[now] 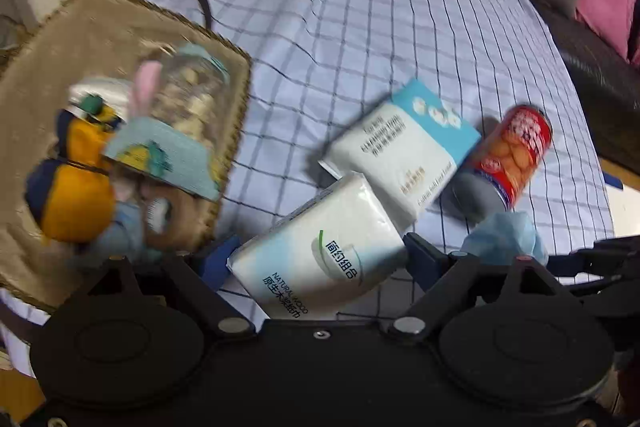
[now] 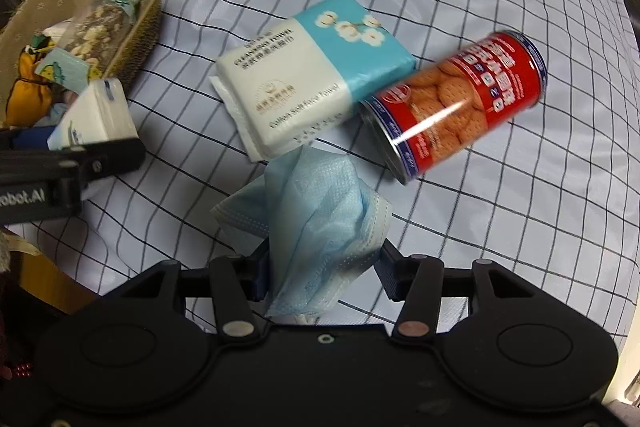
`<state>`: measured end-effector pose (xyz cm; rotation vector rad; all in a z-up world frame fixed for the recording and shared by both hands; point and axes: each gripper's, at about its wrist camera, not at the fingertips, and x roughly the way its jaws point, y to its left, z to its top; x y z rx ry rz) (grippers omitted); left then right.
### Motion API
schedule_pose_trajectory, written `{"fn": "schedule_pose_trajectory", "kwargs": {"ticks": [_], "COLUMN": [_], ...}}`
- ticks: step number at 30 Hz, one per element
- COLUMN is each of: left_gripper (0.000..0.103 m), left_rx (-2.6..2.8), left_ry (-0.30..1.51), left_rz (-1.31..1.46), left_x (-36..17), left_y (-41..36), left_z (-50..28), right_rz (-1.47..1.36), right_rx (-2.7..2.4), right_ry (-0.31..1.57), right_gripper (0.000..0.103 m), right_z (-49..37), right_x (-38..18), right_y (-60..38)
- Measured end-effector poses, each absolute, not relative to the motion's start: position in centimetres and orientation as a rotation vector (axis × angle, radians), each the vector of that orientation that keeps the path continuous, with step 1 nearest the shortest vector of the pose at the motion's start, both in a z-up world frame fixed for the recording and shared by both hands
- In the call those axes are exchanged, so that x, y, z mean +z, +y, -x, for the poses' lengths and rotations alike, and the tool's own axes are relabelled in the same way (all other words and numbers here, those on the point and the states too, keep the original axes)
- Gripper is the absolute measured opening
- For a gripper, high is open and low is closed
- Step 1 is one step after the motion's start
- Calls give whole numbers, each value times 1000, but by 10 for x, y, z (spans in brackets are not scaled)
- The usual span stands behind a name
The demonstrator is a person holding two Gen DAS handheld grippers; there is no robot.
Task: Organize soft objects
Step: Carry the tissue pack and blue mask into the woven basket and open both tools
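A bed sheet [image 2: 480, 187] with a dark grid pattern covers the bed and carries all the things. At its left side stands a woven basket [image 1: 236, 99] with a beige liner and a dark handle; inside are a clear jar with a light blue lid [image 1: 192, 95], an orange and navy plush toy [image 1: 76, 195] and a small blue cloth piece, blurred.

In the middle lies a white and blue face towel pack [image 2: 312, 71] with cotton flowers; it reads "CLEANSING TOWEL" and "Cotton Soft Face Towel". Touching its right edge, a red biscuit can [image 2: 456, 103] lies on its side, with round biscuits pictured and Chinese writing I cannot read.

The left hand-held gripper [image 1: 320, 255] is clenched on a white tissue pack [image 1: 320, 247] printed "NATURAL WOOD", held just beside the basket. In the right view its body shows "robot.AI".

The right hand-held gripper [image 2: 320, 267] grasps a crumpled blue face mask [image 2: 320, 211], near the towel pack.
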<state>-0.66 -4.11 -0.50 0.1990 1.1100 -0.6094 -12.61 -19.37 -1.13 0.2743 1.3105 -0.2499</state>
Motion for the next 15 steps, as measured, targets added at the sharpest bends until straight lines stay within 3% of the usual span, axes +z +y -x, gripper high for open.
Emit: {"fn": "schedule_pose_trajectory", "kwargs": {"ticks": [15], "left_gripper": [83], "left_rx": [-409], "left_ry": [927], "left_rz": [-84], "left_x": [54], "left_y": [16], "left_z": [-30], "right_rz": [-229], "right_rx": [-176], "right_ry": [1212], "right_gripper": [51], "right_z": [92], "right_x": [30], "right_y": [-141]}}
